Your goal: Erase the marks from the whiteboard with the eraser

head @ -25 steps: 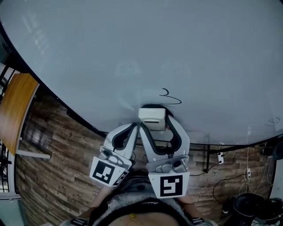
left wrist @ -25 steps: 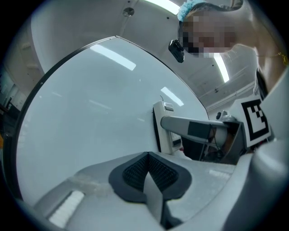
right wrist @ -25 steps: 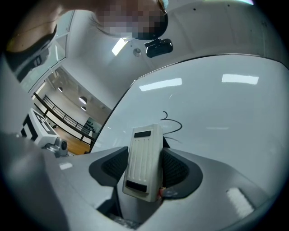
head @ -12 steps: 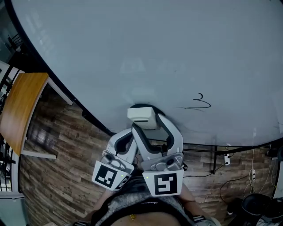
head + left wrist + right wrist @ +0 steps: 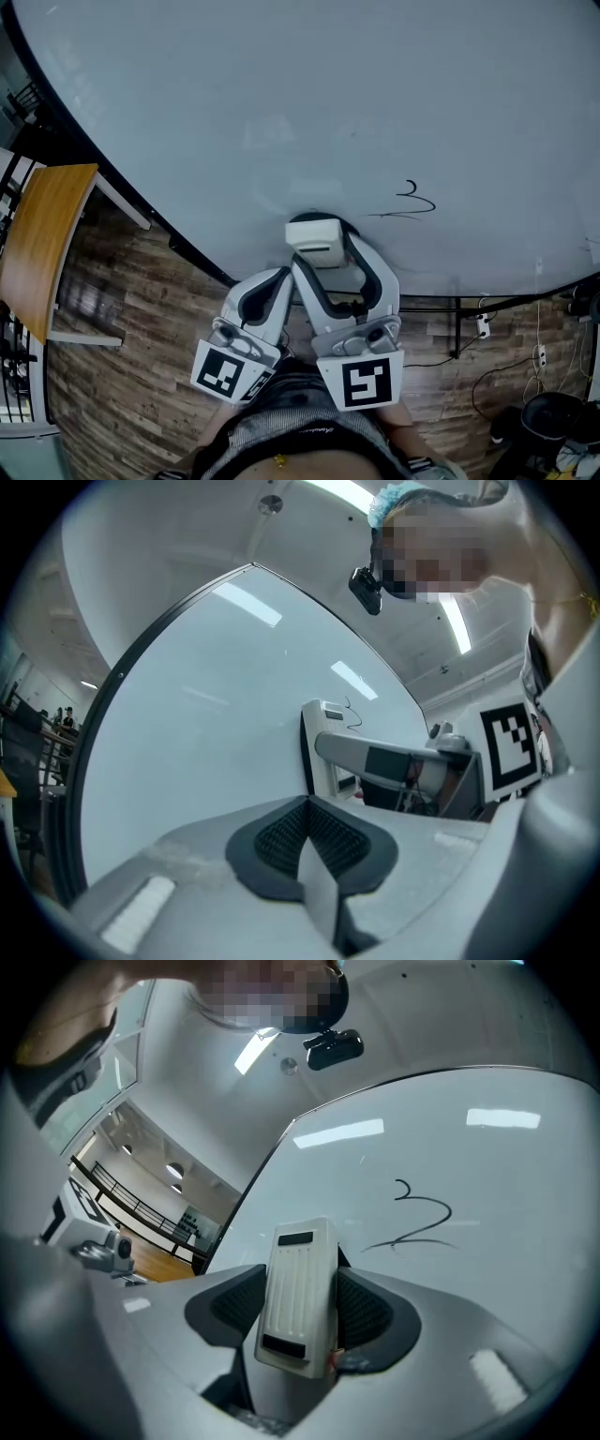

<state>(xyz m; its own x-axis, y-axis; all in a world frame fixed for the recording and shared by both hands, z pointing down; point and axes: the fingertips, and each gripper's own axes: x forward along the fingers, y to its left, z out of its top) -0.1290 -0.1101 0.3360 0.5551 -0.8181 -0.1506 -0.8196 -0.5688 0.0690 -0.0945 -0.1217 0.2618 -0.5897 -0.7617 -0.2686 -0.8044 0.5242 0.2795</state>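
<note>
Eraser has edged nearer the mark, clamped in right hand-held gripper.

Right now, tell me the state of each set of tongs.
Left tongs: closed, nothing between them.
Right tongs: closed on the white rectangular plastic eraser.

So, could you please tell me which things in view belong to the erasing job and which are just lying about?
Job in hand:
- eraser, clamped in the right gripper
- whiteboard
- black scribble on it, to the eraser's right in the head view

Lying about:
- wooden table
- white socket below the board
- left gripper, shut and empty
</note>
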